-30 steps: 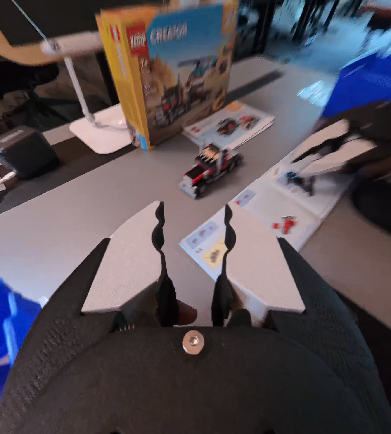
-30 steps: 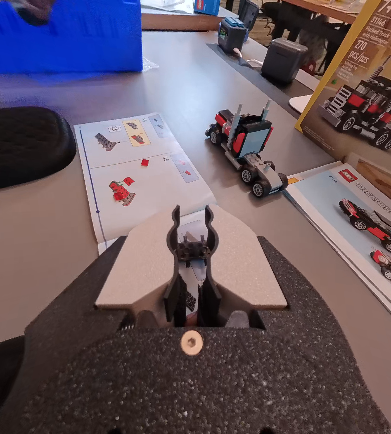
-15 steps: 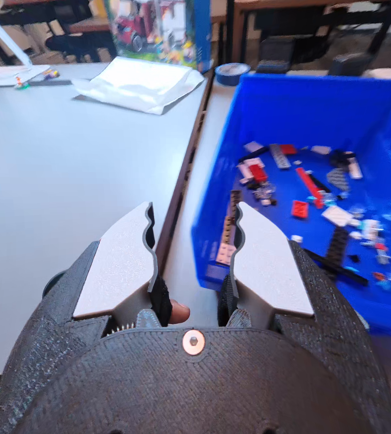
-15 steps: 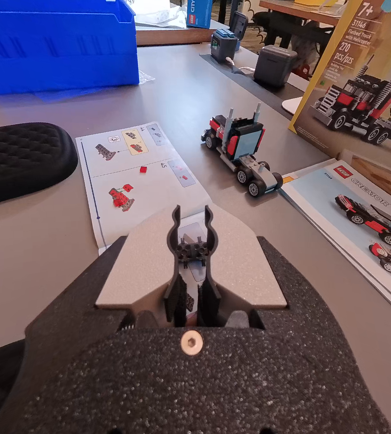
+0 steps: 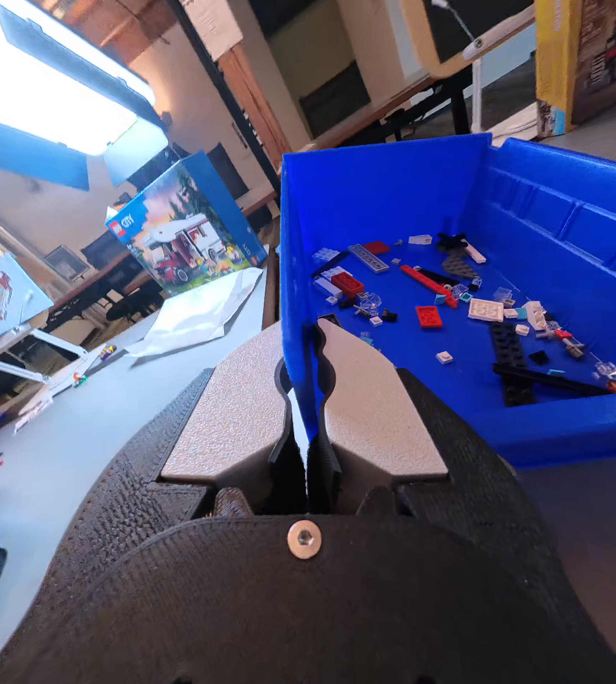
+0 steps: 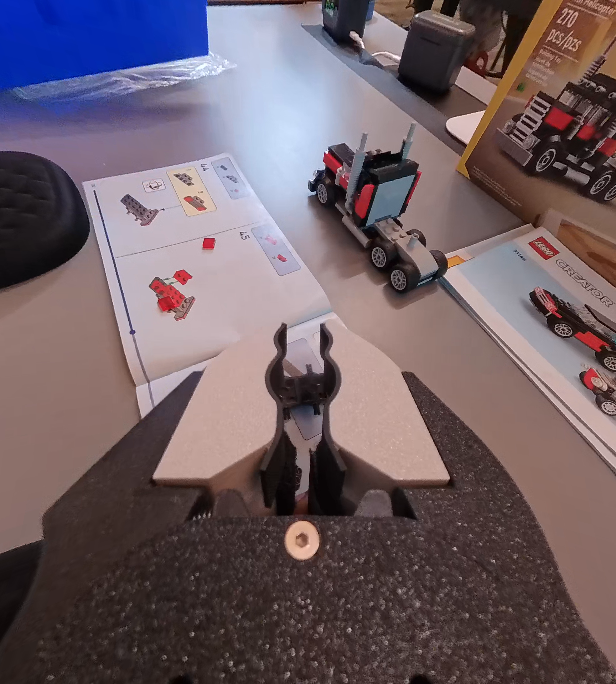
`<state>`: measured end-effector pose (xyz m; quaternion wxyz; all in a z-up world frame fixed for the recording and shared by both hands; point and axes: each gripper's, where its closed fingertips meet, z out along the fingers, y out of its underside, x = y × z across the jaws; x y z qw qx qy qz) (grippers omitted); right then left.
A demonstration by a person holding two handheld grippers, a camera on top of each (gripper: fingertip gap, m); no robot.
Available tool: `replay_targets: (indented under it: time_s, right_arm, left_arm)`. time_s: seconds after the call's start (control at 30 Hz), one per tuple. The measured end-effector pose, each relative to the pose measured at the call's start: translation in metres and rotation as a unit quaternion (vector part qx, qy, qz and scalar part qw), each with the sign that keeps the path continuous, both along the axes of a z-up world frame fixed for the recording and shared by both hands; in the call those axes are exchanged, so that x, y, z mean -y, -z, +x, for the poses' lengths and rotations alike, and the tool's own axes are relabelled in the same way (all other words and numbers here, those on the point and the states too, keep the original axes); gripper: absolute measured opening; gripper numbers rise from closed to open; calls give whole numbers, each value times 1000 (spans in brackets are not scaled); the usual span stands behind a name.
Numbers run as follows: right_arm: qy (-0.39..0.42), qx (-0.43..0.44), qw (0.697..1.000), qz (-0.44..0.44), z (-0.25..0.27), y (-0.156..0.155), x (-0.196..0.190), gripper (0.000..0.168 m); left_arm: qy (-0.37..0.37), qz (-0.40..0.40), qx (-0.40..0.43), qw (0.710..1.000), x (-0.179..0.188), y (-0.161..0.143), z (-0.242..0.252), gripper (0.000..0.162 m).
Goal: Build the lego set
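Observation:
My left gripper (image 5: 299,348) is shut on the near side wall of the blue bin (image 5: 391,192); one finger (image 5: 247,399) is outside the wall and the other (image 5: 365,388) inside. Several loose red, white, grey and black lego pieces (image 5: 428,316) lie on the bin floor. My right gripper (image 6: 302,333) is shut on a small black lego piece (image 6: 302,393), held over the open instruction booklet (image 6: 195,266). A small red tile (image 6: 208,243) lies on the page. The built black and red truck (image 6: 373,218) stands beyond the booklet.
The set's box (image 6: 576,122) stands at the right, a second booklet (image 6: 565,314) in front of it. A black padded rest (image 6: 14,218) lies at the left. The blue bin (image 6: 77,37) shows far left, clear plastic under it. Another box (image 5: 184,237) and white bag (image 5: 195,314) sit on the neighbouring table. Spacing between my two grippers at the tips: around 55 cm.
My left gripper swung from the table over to the blue bin and closed from wide open onto its side wall; its view is now tilted. My right gripper kept its hold on the black piece.

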<state>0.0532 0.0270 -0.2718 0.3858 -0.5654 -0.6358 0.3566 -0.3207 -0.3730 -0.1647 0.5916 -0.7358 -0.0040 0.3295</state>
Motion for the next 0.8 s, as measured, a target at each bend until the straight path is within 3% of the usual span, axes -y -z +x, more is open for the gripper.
replay_targets:
  time_s: [0.27, 0.8]
  right_arm:
    - [2, -12, 1000, 3, 1, -3, 0, 16]
    - [1, -18, 1000, -2, 2, -5, -1, 16]
  left_arm:
    - [-1, -43, -45, 998, -13, -13, 9, 7]
    - [-6, -42, -60, 997, -14, -11, 5, 8]
